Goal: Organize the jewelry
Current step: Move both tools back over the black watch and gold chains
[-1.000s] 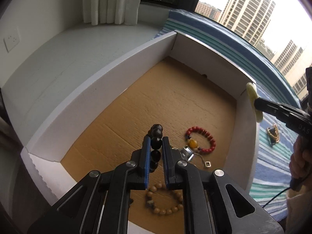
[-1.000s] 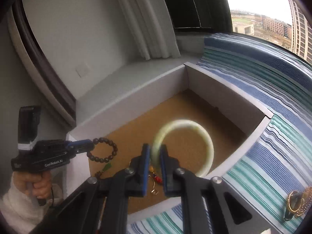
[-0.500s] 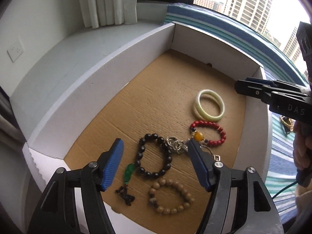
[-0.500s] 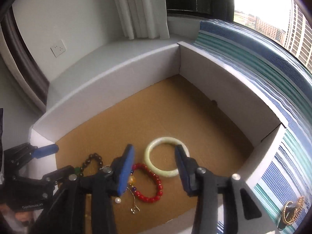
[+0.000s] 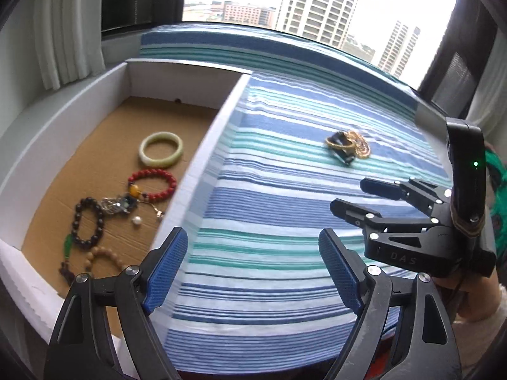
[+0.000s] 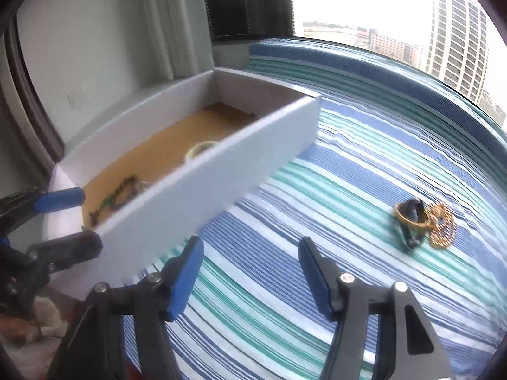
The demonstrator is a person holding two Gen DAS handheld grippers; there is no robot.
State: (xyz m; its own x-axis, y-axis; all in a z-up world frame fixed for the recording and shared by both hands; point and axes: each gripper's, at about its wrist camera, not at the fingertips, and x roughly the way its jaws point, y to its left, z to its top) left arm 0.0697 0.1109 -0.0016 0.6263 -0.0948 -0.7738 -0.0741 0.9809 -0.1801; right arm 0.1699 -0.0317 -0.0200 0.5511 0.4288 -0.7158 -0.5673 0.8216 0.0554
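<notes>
Blue pads: my left gripper (image 5: 253, 267) stands wide apart with nothing between its fingers, over the striped cloth (image 5: 285, 209).
Right gripper: my right gripper (image 6: 248, 277) is spread wide too and holds nothing; from the left wrist it shows ahead and to the right (image 5: 351, 196), jaws parted.
Gold jewelry: a small heap of gold pieces around something black (image 6: 423, 224) lies on the cloth, ahead and right of my right gripper, well apart from it (I cannot tell the pieces apart).
Box: a white box (image 5: 202, 155) with a brown cardboard floor sits ahead and left of both grippers.
Pale bangle: the pale green bangle (image 5: 161, 149) lies flat, farthest from me in the box.
Red bracelet: the red bead bracelet (image 5: 152, 184) lies just nearer than the bangle.
Dark bracelet: the dark bead bracelet (image 5: 88, 223) lies left of the red one, a silvery tangle (image 5: 115, 205) between them.
Tan bracelet: the tan bead bracelet (image 5: 103, 258) lies nearest my left gripper.
</notes>
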